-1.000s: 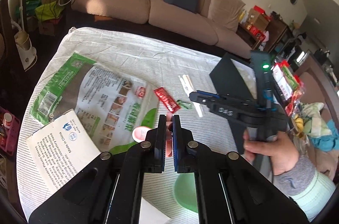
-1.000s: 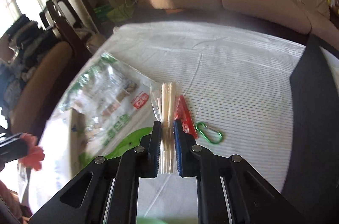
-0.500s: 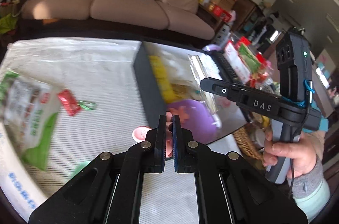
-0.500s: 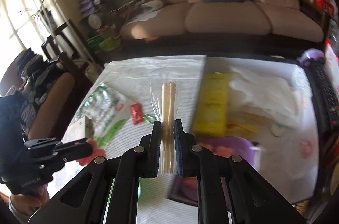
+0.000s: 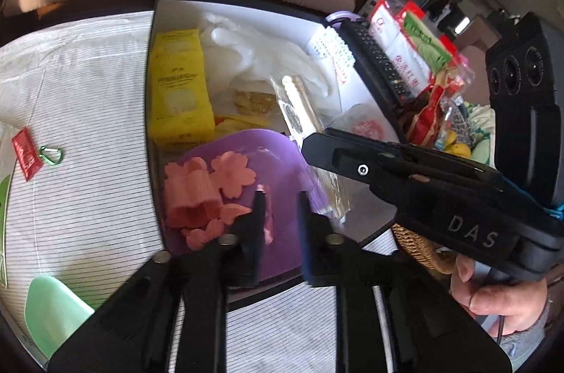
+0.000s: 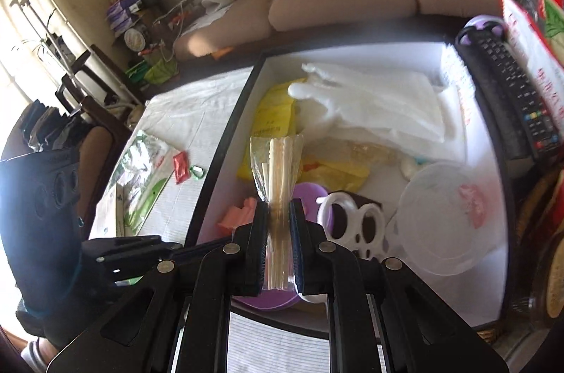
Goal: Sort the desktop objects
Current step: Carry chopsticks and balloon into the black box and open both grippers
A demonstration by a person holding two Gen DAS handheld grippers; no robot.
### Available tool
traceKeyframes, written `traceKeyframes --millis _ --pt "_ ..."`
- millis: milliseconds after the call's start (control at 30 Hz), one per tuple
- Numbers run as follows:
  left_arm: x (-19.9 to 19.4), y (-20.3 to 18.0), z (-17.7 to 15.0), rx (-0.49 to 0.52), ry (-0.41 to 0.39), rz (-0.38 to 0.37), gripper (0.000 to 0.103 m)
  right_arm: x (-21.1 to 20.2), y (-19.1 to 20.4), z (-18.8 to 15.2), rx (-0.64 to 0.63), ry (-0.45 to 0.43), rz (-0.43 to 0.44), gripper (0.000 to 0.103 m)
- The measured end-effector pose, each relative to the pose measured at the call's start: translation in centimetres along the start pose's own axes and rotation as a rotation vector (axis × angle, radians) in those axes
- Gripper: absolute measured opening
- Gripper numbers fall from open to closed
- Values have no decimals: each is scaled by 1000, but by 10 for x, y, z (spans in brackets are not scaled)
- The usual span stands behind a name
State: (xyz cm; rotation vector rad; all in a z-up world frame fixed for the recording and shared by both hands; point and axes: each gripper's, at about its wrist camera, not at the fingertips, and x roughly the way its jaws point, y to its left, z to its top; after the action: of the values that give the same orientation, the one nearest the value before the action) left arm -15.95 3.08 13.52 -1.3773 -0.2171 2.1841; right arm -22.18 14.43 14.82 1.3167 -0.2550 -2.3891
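Presently, the left gripper hangs over the purple plate inside the black box, its fingers opening, with a small pink piece against the left finger. The right gripper has its fingers clamped on a clear packet of chopsticks above the same box. A red sachet and green carabiner lie on the striped surface, left of the box.

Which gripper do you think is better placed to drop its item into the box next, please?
Probably the right gripper: it is shut on the chopsticks packet above the box, while the left gripper is already opening.
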Motion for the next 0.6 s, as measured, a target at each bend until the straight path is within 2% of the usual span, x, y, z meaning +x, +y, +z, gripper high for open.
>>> traceKeyframes --millis 167,300,400,500,567,600 --pt "-37 16 -1 4 -65 45 24 18 9 -9 -42 59 -49 11" --pt "-66 29 2 -12 -107 57 28 28 19 -14 -109 104 -166 12" --pt "-89 43 6 -23 -136 72 30 26 26 -16 -144 116 -232 14" --pt "-107 61 3 -50 -158 80 33 19 29 -15 -141 110 -251 17" --pt "-113 73 1 -68 -165 93 35 13 28 -14 -112 99 -247 26" --pt "-117 80 -2 -78 -166 99 35 10 27 -13 -98 93 -243 28"
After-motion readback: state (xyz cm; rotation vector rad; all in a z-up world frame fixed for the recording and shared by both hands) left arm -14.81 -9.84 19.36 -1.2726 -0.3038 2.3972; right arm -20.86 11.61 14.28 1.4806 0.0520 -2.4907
